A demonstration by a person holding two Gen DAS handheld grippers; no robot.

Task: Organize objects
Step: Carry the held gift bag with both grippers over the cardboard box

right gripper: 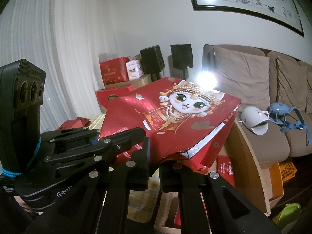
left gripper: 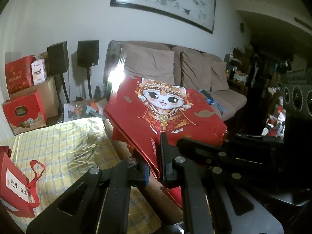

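- The red gift bag (left gripper: 163, 115), printed with a cartoon cat in a headdress, is held in the air by both claws. Its printed face is tilted up towards the cameras, in front of the brown sofa (left gripper: 195, 68).
- The left claw (left gripper: 155, 172) is pinching the bag's near edge. Its jaws are pressed together on the thin red sheet, so the bag hangs flat rather than drooping.
- The right claw (right gripper: 154, 167) grips the same bag at a neighbouring stretch of that edge, jaws closed on the folded red material. Two holds side by side probably keep the limp bag spread and steady so it can be flattened or laid down.
- Below the bag, on the side away from the sofa, lies a surface with a yellow checked cloth (left gripper: 64, 148). It may be a desk or a bed. It seems the likely place to set the bag down.
- A smaller red bag with a ribbon handle (left gripper: 17, 187) already rests on that cloth, further from the sofa. This suggests like items are being grouped there.
- More red boxes (left gripper: 23, 115) stand beyond the cloth by the wall, left of the sofa.
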